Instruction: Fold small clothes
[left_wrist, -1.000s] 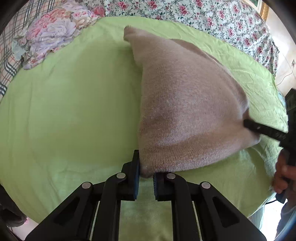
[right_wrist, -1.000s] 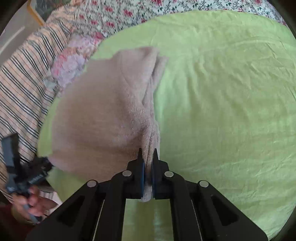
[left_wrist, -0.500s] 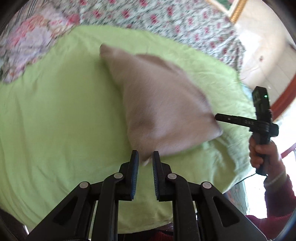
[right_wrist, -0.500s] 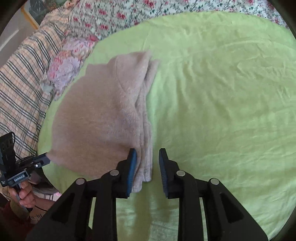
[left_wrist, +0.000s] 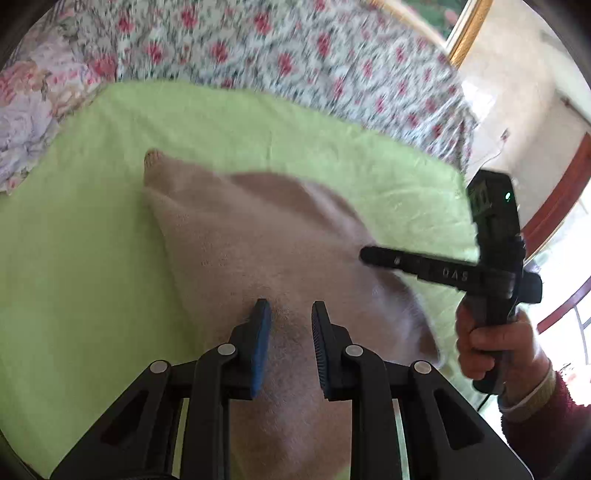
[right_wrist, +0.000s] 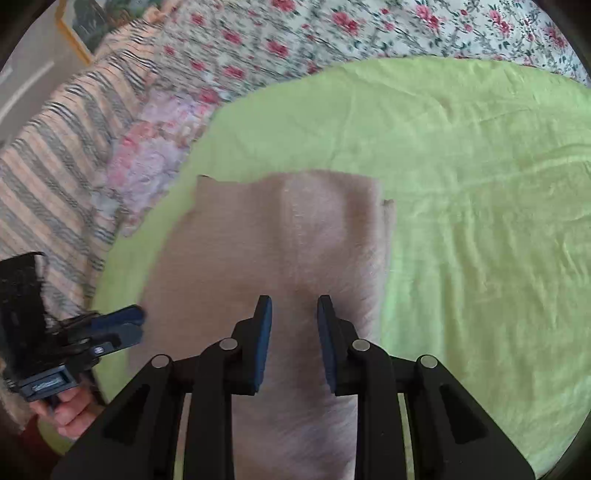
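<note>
The folded garment (left_wrist: 266, 251) lies flat on the cloth (left_wrist: 92, 258), which is spread over the patterned bedspread (left_wrist: 295, 51). A crumpled fabric pile (right_wrist: 155, 155) sits at the cloth's edge, beyond the garment's left side, with a striped blanket (right_wrist: 55, 166) further left. The left gripper (left_wrist: 288, 314) hangs above the garment's near part; the right gripper (right_wrist: 293, 306) hangs above the same garment, to the right of the left one.
</note>
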